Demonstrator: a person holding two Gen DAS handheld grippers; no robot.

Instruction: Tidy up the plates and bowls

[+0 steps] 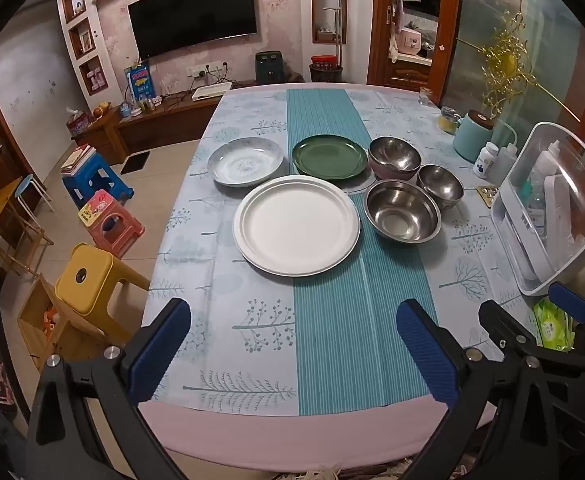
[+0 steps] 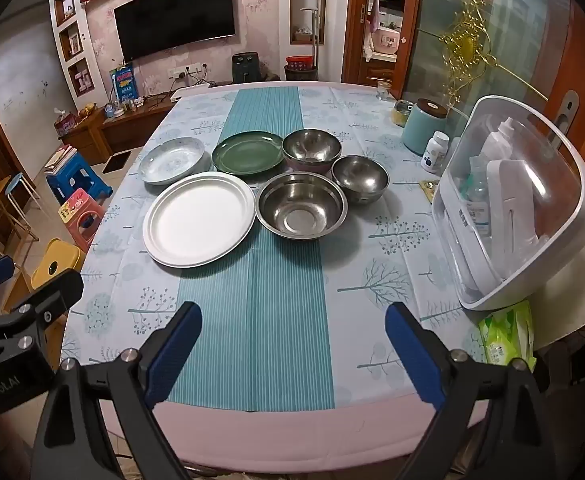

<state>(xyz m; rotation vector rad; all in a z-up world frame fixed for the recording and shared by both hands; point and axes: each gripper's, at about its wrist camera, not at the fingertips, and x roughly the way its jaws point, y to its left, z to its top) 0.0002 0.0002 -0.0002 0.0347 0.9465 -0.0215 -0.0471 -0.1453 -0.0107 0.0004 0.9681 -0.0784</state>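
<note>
White plate (image 1: 296, 226) sits flat mid-table, nearest the front edge of the dish cluster, on the seam between the teal runner (image 1: 356, 320) and the tree-print cloth (image 1: 228, 320); round, so no long axis, face up. Behind it: patterned plate (image 1: 246, 161) at left, green plate (image 1: 329, 157) just beside it on the runner; white plate's far rim overlaps or touches both, can't tell which. Three steel bowls upright, mouths up: large bowl (image 1: 402, 211) just right of the white plate, small bowl (image 1: 439, 186) behind-right, third bowl (image 1: 394, 158) beside the green plate, seated in a pinkish outer shell. Wide bare cloth between the dishes and the near table edge (image 1: 292, 428); left of the plates a narrow strip before the table's left edge. Right side crowded: white lidded caddy (image 2: 532, 216), pill bottle (image 2: 434, 152), teal canister (image 2: 422, 128), green wipes pack (image 2: 506, 332) at the near right corner. Left gripper (image 1: 292, 356) jaws wide apart, nothing between, over the near edge; right gripper (image 2: 292, 356) same, apart and empty. Left wrist view shows the right gripper's fingers at its right border; right wrist view shows the left gripper at its left border. Stools (image 1: 92, 216) on the floor left of the table.
</note>
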